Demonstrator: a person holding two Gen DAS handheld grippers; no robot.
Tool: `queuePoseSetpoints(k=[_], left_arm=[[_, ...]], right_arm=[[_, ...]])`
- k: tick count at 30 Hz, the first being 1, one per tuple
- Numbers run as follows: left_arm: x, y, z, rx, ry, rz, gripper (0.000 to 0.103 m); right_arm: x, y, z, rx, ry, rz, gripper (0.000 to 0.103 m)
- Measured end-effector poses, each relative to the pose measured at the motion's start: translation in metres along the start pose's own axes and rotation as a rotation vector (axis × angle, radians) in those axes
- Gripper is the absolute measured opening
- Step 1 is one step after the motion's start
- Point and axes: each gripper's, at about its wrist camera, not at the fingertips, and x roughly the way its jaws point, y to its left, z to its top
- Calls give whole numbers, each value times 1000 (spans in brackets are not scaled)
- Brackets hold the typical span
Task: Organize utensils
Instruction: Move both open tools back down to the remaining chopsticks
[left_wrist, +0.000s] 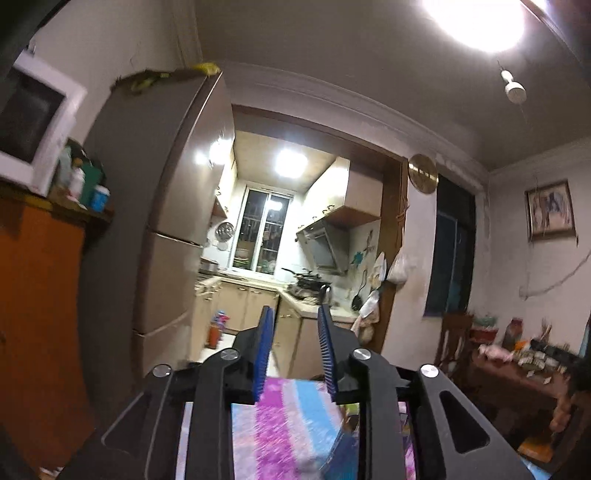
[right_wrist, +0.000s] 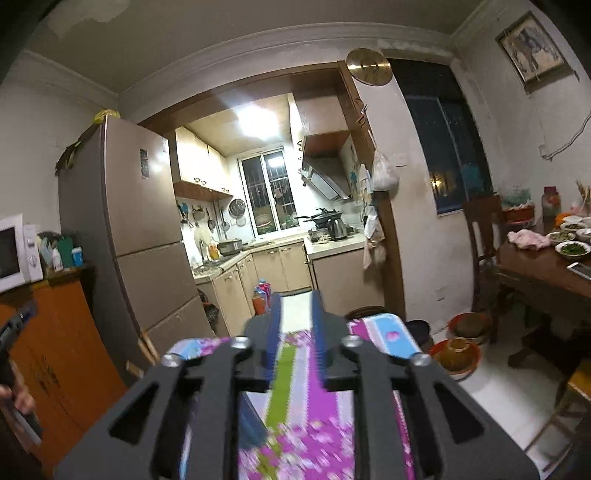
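Observation:
No utensils show in either view. My left gripper is held high, pointing into the room toward the kitchen doorway; its blue-padded fingers stand apart with nothing between them. My right gripper also points at the kitchen doorway, open and empty. Below both grippers lies a table covered in a purple, blue and green flowered cloth, also in the right wrist view. Part of the left gripper and the hand holding it shows at the left edge of the right wrist view.
A tall fridge stands left of the kitchen doorway. An orange cabinet with a microwave is at the left. A wooden dining table with dishes and a chair is at the right. Basins sit on the floor.

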Motion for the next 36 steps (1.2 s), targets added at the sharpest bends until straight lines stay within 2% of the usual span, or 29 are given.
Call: queuePoseSetpoints(k=[1,4,8,10,13,15,21,24,29,32,36], left_arm=[[-16,-1,-2,27,5,8,38],[-55,-3,-10,94,20,27,50],[-98,1,-37,159,73,69,50],[-118,0,-57,208,116,107,50],[-142,-5,-90,267,184,126,50],[-152,-8,-109,287,234,118,50],[-178,-27,-172,269,419,49,50],[-187,-38,-193,259,473,21,50],[-195,-69,-219,283,533,-52,50],[-198,-90,-229,318,534,-96,49],[-195,-104,-241,351,539,-91,48]], right_arm=[[-15,-5,-6,-17,5,-14,24],[-54,-22,-23,-61,24,-59,25],[-99,-43,-51,-80,64,-125,29],[-120,-51,-68,-83,85,-158,35],[-145,-56,-94,-84,121,-194,37],[-157,-55,-112,-93,148,-215,38],[-173,-48,-161,-61,256,-209,39],[-174,-35,-188,-72,310,-187,39],[-166,2,-231,-122,400,-79,39],[-161,36,-246,-188,416,5,38],[-157,79,-258,-311,387,74,37]])
